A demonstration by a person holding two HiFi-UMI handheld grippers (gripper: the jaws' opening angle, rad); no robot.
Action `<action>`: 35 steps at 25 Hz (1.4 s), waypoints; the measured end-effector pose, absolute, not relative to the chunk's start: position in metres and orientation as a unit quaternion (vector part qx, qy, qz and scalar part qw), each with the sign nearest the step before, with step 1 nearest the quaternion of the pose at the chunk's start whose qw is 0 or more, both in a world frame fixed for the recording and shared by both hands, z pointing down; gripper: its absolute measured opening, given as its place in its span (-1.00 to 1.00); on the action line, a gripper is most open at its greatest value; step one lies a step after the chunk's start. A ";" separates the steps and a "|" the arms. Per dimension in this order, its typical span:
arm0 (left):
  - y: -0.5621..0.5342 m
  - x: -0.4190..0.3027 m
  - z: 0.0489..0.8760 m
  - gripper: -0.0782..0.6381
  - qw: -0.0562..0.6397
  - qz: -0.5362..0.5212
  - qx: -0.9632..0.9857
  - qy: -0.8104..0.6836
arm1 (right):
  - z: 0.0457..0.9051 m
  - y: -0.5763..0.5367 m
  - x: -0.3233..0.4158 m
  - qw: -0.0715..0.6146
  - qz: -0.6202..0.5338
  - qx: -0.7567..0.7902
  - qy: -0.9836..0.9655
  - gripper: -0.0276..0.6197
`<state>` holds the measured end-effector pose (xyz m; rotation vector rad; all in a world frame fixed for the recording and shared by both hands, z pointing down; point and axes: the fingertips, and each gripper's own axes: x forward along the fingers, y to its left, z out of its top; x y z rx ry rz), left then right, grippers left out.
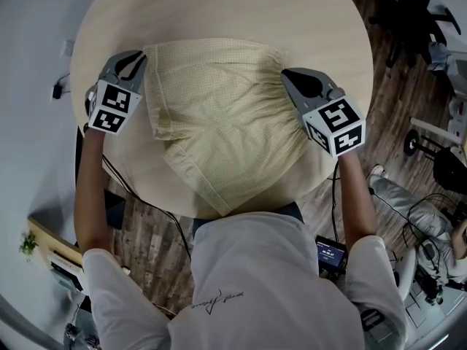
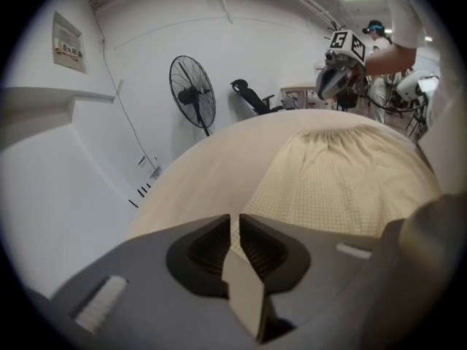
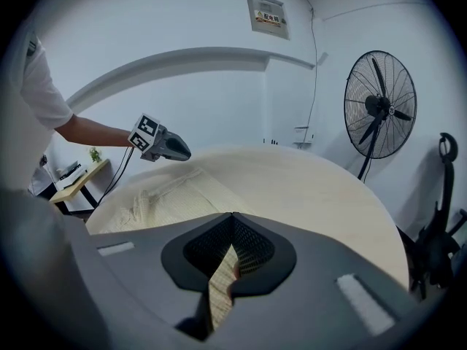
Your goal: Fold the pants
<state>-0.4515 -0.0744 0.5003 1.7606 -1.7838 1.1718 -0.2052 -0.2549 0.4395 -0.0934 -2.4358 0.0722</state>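
**Pants, pale yellow, on round table – both ends gripped**

Pants (image 1: 219,130) of pale yellow, finely checked cloth lay on the round, light wooden table (image 1: 219,13). We found them spread across its middle, with their near point reaching the table's near rim in front of the person's white T-shirt (image 1: 255,283).

Left gripper (image 1: 140,57), grey, with a black-and-white marker cube (image 1: 113,108): we recorded it at the far left corner of the cloth. In the left gripper view its jaws were clenched on a thin fold of the yellow fabric (image 2: 244,290), with only that strip between the ribbed pads.

Right gripper (image 1: 287,76), grey, with its own marker cube (image 1: 336,126): we recorded it at the far right corner, beside the gathered edge (image 1: 288,115) of the garment. In the right gripper view its jaws met at the tips and pinched a strip of the same checked cloth (image 3: 219,283).

Both grippers pointed downward toward the tabletop, one at each side of the garment.

Also noted: a black standing fan (image 3: 379,106) against the white wall, and a dark wood-plank floor (image 1: 394,86) around the table.
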 end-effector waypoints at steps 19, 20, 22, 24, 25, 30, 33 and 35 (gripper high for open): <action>-0.096 -0.488 0.570 -0.37 0.274 0.441 0.689 -0.505 | 0.485 -0.271 -0.223 0.398 0.010 -0.049 -0.916 -0.92; -0.095 -0.490 0.573 -0.37 0.284 0.436 0.693 -0.499 | 0.486 -0.273 -0.224 0.399 0.010 -0.048 -0.916 -0.92; -0.093 -0.492 0.575 -0.37 0.308 0.418 0.701 -0.489 | 0.490 -0.278 -0.226 0.401 0.010 -0.044 -0.915 -0.92; -0.093 -0.492 0.576 -0.37 0.329 0.392 0.706 -0.490 | 0.494 -0.283 -0.227 0.405 0.014 -0.037 -0.914 -0.92; -0.093 -0.493 0.576 -0.37 0.333 0.382 0.708 -0.492 | 0.497 -0.286 -0.228 0.407 0.016 -0.033 -0.913 -0.92; -0.090 -0.497 0.575 -0.37 0.330 0.384 0.703 -0.499 | 0.525 -0.311 -0.229 0.435 0.006 -0.010 -0.900 -0.92; -0.092 -0.494 0.575 -0.38 0.328 0.388 0.699 -0.503 | 0.537 -0.326 -0.225 0.455 -0.015 -0.015 -0.890 -0.92; -0.093 -0.491 0.574 -0.43 0.323 0.394 0.700 -0.499 | 0.544 -0.329 -0.223 0.473 -0.034 -0.038 -0.879 -0.91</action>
